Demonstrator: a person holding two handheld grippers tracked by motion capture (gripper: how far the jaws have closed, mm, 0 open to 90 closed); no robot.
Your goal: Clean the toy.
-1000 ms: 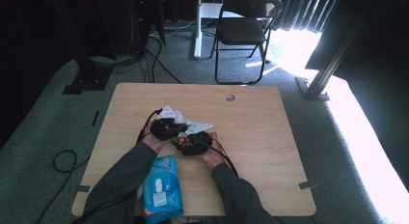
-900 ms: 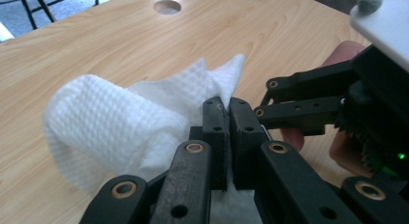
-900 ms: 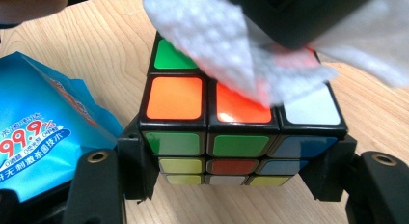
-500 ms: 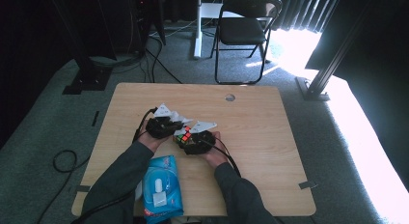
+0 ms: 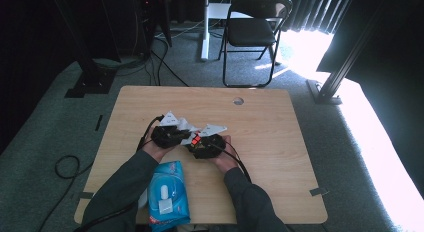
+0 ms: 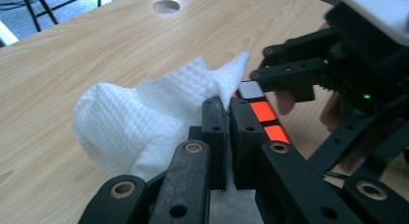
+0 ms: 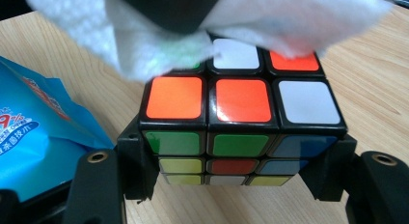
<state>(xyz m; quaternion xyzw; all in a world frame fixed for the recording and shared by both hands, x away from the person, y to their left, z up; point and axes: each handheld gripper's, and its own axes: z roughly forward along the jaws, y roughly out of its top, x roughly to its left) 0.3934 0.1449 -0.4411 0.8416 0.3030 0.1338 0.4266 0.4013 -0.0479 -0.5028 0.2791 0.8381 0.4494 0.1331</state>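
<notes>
A scrambled puzzle cube (image 7: 241,118) with orange, white, green and blue stickers is clamped at its sides by my right gripper (image 7: 238,161), just above the table. My left gripper (image 6: 226,122) is shut on a crumpled white wipe (image 6: 144,113), which lies over the cube's far top edge (image 6: 263,110). In the high view the left gripper (image 5: 172,133) and right gripper (image 5: 202,142) meet at the table's middle, with the cube (image 5: 196,140) and the wipe (image 5: 186,125) between them.
A blue wet-wipe pack (image 5: 167,192) lies at the table's near edge between the person's forearms and appears close beside the cube (image 7: 34,137). The wooden table (image 5: 280,157) has a cable hole (image 5: 238,100) at the far side. A folding chair (image 5: 252,32) stands beyond.
</notes>
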